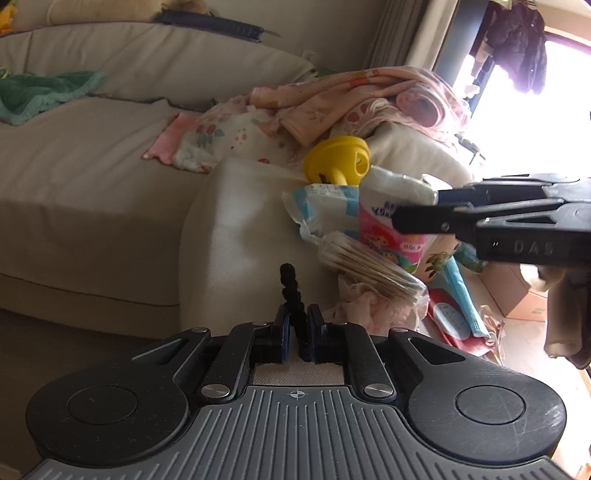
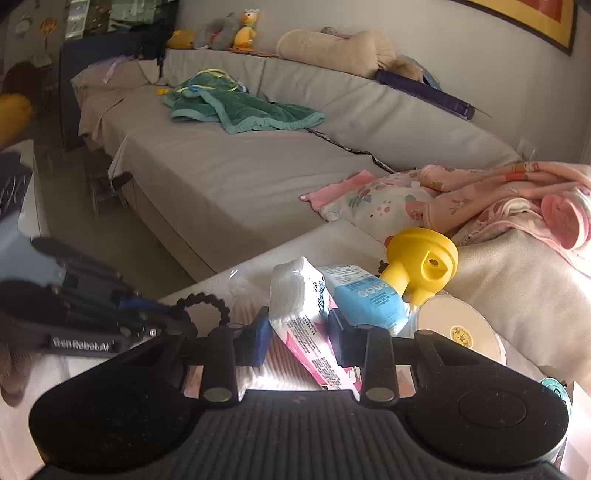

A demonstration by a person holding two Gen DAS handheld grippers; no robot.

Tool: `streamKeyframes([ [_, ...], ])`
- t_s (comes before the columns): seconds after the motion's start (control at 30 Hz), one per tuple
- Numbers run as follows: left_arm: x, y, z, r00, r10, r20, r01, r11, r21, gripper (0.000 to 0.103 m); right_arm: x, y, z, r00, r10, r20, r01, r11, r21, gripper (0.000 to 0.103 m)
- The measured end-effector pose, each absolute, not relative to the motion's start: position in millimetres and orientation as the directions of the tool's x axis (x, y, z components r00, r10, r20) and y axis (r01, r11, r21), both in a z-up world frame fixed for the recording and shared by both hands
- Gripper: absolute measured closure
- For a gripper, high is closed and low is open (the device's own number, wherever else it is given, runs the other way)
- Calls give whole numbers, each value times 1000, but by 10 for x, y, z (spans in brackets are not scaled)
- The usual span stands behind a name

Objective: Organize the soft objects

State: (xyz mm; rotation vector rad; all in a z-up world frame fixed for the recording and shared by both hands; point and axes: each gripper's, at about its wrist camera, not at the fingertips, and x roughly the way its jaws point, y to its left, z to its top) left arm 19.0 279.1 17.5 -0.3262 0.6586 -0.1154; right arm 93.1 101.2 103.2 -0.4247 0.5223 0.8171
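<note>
My left gripper (image 1: 297, 319) is shut on a black beaded hair tie (image 1: 291, 291), which sticks up between its blue pads. From the right wrist view that gripper (image 2: 162, 314) sits at the left with the tie's loop (image 2: 207, 299) curling out of it. My right gripper (image 2: 299, 328) is shut on a white and pink soft pack (image 2: 295, 295), held tilted between its pads. In the left wrist view the right gripper (image 1: 417, 208) reaches in from the right, clamped on that pack (image 1: 391, 184). Both hover over a pile on a beige cushion (image 1: 236, 229).
The pile holds a blue and white pack (image 2: 362, 295), a yellow plastic toy (image 2: 421, 262), a bag of cotton swabs (image 1: 369, 266) and a round white lid (image 2: 458, 325). Pink floral clothes (image 2: 480, 199) lie behind. A green towel (image 2: 240, 103) lies on the grey sofa (image 2: 221, 177), with plush toys (image 2: 243, 33) on its back.
</note>
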Motion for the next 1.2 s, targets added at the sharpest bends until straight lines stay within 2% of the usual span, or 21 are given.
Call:
streamKeyframes([
  [0.23, 279, 2797, 126, 780, -216, -588, -48, 915, -400, 91, 1131, 1084, 977, 583, 518, -626, -741, 655, -149, 71],
  [0.3, 229, 2799, 145, 800, -170, -576, -90, 914, -396, 91, 1117, 1066, 985, 574, 527, -627, -748, 648, -140, 80],
  [0.43, 215, 2842, 250, 838, -208, -505, -40, 898, -438, 94, 1154, 1027, 1127, 551, 556, -623, -762, 639, -104, 83],
  [0.6, 333, 2801, 748, 885, -155, -438, -20, 929, -369, 94, 1264, 910, 1525, 548, 589, -593, -753, 656, -45, 85],
  [0.77, 607, 2522, 1509, 923, -128, -363, 35, 967, -252, 94, 1425, 486, 2159, 583, 622, -523, -714, 699, 36, 85],
  [0.97, 986, 1747, 2104, 925, -209, -317, 154, 970, -190, 94, 1415, -467, 2585, 730, 537, -423, -592, 806, 3, 85],
  [1.2, 1439, 421, 2045, 819, -431, -380, 382, 902, -202, 94, 1369, -1729, 2429, 833, 378, -404, -402, 915, 27, 85],
])
